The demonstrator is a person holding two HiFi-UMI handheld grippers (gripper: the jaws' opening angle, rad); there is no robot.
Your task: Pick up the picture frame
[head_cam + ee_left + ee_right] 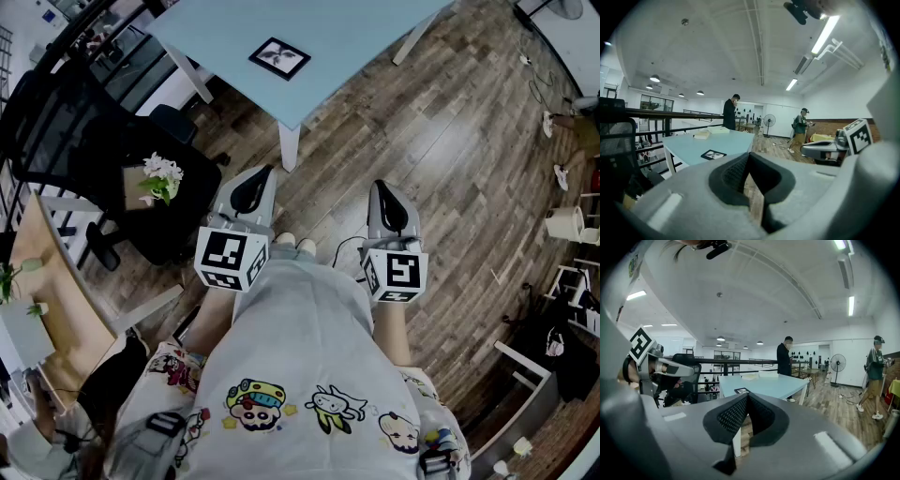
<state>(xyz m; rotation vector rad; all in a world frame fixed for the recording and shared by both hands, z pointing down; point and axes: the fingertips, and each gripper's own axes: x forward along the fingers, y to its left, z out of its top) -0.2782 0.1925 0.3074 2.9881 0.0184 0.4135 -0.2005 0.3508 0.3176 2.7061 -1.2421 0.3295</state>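
Observation:
A small black picture frame (279,57) with a pale print lies flat on the light blue table (356,37), well ahead of both grippers. It shows again as a dark rectangle on the tabletop in the left gripper view (713,154) and, smaller, in the right gripper view (741,390). My left gripper (255,184) and right gripper (388,197) are held side by side over the wooden floor, close to the person's body, short of the table's near corner. Both are shut with nothing between the jaws.
A black office chair (84,141) holding white flowers (162,175) stands at the left. A wooden desk (56,291) is at the far left. The table's white leg (290,145) stands just ahead of the left gripper. Two people (732,111) stand beyond the table, beside a floor fan (768,121).

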